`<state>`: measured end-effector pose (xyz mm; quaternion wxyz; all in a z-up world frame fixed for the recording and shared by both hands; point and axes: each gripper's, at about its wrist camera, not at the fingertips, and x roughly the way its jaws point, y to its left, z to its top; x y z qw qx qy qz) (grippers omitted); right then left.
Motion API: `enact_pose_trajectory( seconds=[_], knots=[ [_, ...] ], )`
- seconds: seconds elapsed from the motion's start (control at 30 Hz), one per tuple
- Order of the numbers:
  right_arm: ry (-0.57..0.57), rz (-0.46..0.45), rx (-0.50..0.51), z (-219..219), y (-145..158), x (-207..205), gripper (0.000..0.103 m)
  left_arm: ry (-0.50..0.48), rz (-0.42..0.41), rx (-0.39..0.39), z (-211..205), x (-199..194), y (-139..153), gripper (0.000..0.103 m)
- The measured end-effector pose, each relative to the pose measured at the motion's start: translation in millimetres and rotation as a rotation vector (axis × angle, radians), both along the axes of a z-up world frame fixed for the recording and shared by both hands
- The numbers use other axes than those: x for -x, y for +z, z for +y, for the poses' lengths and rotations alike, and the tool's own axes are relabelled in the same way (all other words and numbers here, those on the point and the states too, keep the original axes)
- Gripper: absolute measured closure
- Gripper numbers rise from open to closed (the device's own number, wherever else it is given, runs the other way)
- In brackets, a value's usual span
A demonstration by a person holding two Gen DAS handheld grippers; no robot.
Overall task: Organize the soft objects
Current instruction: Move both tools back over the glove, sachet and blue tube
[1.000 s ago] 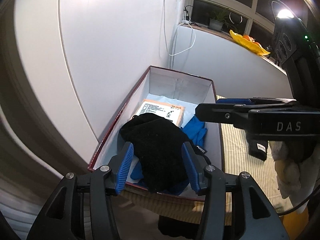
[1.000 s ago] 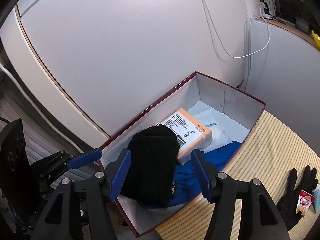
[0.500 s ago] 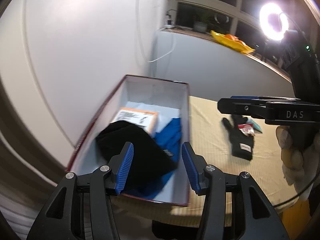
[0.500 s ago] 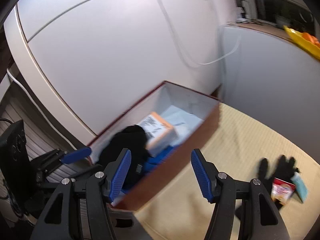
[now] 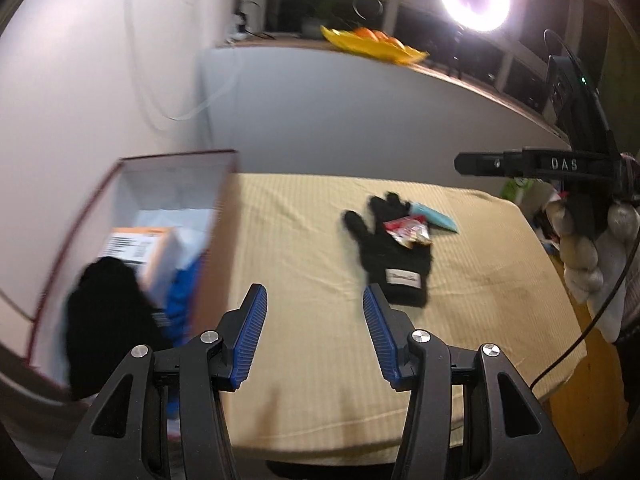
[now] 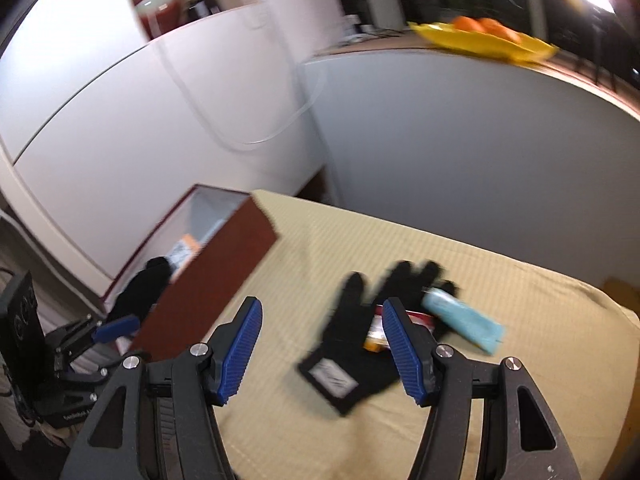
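Black knit, a single glove lies flat on the ribbed beige cloth of the table, palm down, well apart from the box. Its long axis runs from the cuff, nearest the cameras, to the fingers, which point away toward the grey wall; a white label sits at the cuff end. A small red and white sachet lies on top of the glove near its finger end, and a light blue packet rests just beside it, touching the fingertips.

The left gripper hangs above the bare cloth with its blue pads parted and nothing between them; the glove's cuff is just beyond its right fingertip. The right gripper is likewise released and empty, its gap framing the glove's cuff and thumb from above; whether it touches the fabric cannot be told through the blur. In the left view a white-gloved hand carries the right gripper's handle at the far right.

At the table's left edge stands a dark red cardboard box, open on top. Inside it are a black knit item, a blue cloth and a labelled orange parcel.
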<state>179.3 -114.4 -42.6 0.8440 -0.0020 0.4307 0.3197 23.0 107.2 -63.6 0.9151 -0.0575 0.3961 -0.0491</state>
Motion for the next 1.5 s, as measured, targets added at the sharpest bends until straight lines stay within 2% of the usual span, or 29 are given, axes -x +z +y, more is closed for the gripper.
enact_pose_trajectory(
  seconds=[0.13,0.3,0.37,0.47,0.5,0.57,0.67,0.8,1.03,1.37,1.5],
  knots=[
    [-0.046,0.011,0.02,-27.4,-11.1,-13.9,0.044,-0.037,0.036,0.005,-26.8,-22.0,-14.4,0.054],
    [-0.063,0.054,0.052,-45.7,-29.8,-39.9,0.046,-0.078,0.073,0.049,-51.4,-52.3,-26.8,0.054],
    [-0.062,0.086,0.051,-48.5,-39.8,-52.1,0.062,-0.083,0.077,0.065,-56.5,-61.4,-28.1,0.054],
    [-0.058,0.153,0.062,-45.2,-60.0,-75.0,0.078,-0.084,0.086,0.08,-62.2,-76.6,-30.2,0.055],
    [-0.053,0.164,0.079,-41.3,-67.1,-83.6,0.08,-0.084,0.089,0.085,-64.0,-82.4,-31.3,0.057],
    [-0.05,0.173,0.101,-35.3,-76.3,-95.9,0.083,-0.08,0.099,0.091,-65.3,-93.9,-33.4,0.068],
    [-0.051,0.188,0.12,-26.7,-88.8,-117.6,0.084,-0.07,0.138,0.129,-67.8,-120.2,-41.2,0.076],
    [-0.038,0.237,0.118,-18.0,-105.8,-143.2,0.084,-0.067,0.176,0.198,-69.7,-148.6,-49.1,0.078],
    [0.015,0.269,0.16,-8.5,-122.2,-152.1,0.084,-0.066,0.246,0.233,-79.3,-188.1,-71.6,0.08],
    [0.11,0.286,0.23,-35.2,-123.6,-122.2,0.084,-0.079,0.316,0.232,-95.8,-227.7,-96.6,0.08],
    [0.128,0.289,0.264,-55.3,-123.9,-107.4,0.084,-0.082,0.317,0.171,-105.8,-233.3,-101.2,0.08]
  ],
)
